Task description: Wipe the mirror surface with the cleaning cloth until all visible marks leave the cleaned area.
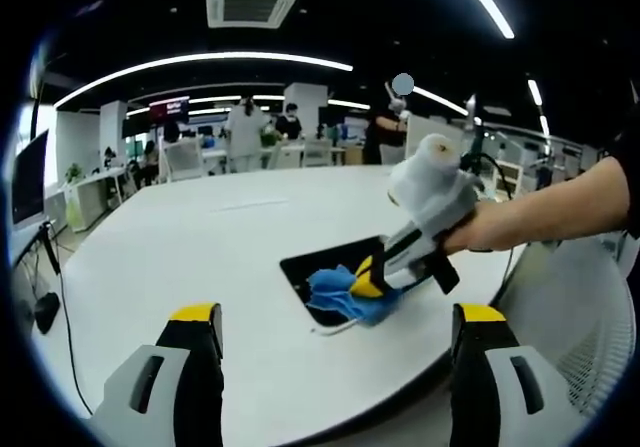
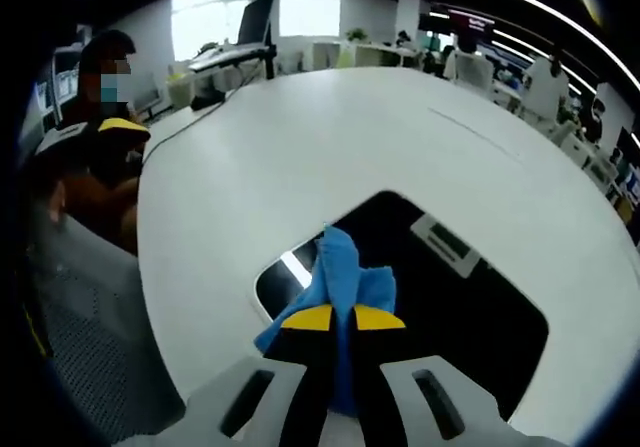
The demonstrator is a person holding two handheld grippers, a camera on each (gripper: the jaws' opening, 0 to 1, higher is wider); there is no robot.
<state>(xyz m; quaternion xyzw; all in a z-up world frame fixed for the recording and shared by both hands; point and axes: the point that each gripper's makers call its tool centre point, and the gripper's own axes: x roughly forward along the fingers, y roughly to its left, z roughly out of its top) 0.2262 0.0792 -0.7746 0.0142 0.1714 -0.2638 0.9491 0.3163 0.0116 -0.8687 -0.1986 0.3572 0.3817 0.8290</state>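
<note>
A flat rectangular mirror (image 2: 450,287) lies on the white table and reflects the dark ceiling. My right gripper (image 2: 343,318) is shut on a blue cleaning cloth (image 2: 345,267), which is pressed against the mirror's near corner. In the left gripper view the mirror (image 1: 330,264) sits mid-table, with the right gripper (image 1: 366,282) and the blue cloth (image 1: 345,295) on its near end, held by a person's hand. My left gripper (image 1: 338,319) hovers above the table's near edge, open, its yellow-tipped jaws wide apart with nothing between them.
The white table (image 1: 200,257) stretches far around the mirror. A mesh chair (image 2: 80,317) stands at the table's edge, and a mesh chair back (image 1: 590,317) stands under the person's arm. A thin cable (image 1: 335,329) lies by the cloth. People and desks are in the background.
</note>
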